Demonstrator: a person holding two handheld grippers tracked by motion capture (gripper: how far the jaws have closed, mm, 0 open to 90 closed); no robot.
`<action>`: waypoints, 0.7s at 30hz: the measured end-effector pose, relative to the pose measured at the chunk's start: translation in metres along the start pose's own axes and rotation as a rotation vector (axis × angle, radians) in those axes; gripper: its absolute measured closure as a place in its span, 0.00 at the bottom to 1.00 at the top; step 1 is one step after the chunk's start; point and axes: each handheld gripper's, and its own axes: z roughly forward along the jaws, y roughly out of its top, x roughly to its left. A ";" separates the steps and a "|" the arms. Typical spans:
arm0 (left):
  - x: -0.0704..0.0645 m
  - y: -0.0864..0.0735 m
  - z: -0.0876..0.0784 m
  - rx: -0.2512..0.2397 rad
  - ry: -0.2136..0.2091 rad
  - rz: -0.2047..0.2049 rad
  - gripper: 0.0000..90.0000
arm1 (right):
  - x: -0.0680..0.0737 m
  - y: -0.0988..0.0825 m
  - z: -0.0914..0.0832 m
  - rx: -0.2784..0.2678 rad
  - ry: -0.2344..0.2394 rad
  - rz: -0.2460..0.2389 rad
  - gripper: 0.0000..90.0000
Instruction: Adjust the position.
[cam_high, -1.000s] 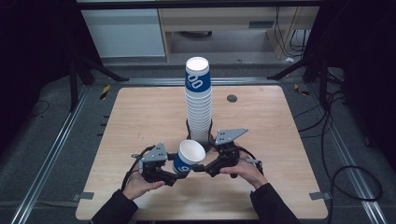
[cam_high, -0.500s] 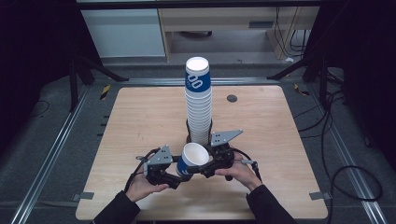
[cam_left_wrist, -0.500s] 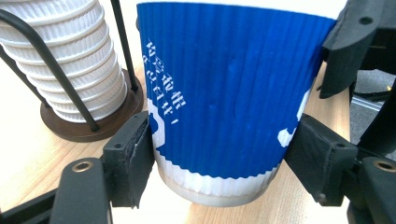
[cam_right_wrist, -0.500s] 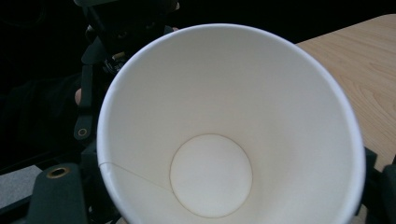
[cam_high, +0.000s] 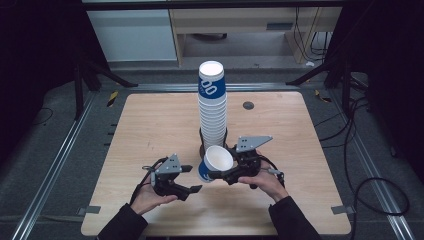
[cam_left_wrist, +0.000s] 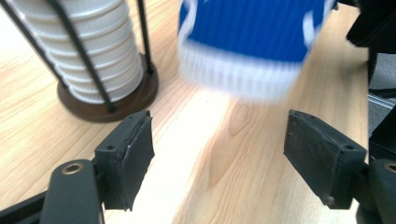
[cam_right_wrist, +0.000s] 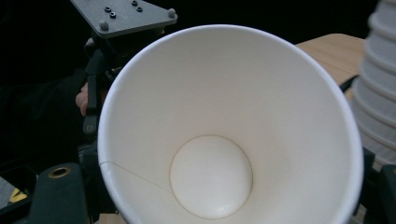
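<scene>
My right gripper (cam_high: 216, 173) jaws have just closed on the paper cup (cam_high: 214, 162); left gripper (cam_high: 194, 179) jaws gape empty, so the handover is done.

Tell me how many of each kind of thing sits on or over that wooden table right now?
Loose paper cup, held in the right gripper: 1
Tall stack of cups, too many to count singly: 1
Wire stand around the stack: 1
Grippers, counting the left gripper: 2
Total: 5
</scene>
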 end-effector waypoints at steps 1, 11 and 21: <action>0.002 -0.001 -0.002 -0.001 0.006 -0.008 0.26 | -0.001 0.000 -0.003 0.002 -0.017 -0.001 0.22; 0.023 -0.009 -0.020 -0.032 0.084 -0.077 0.25 | -0.012 0.001 -0.028 0.007 -0.135 0.018 0.22; 0.038 -0.017 -0.030 -0.047 0.171 -0.143 0.25 | -0.017 0.002 -0.044 0.017 -0.250 0.016 0.22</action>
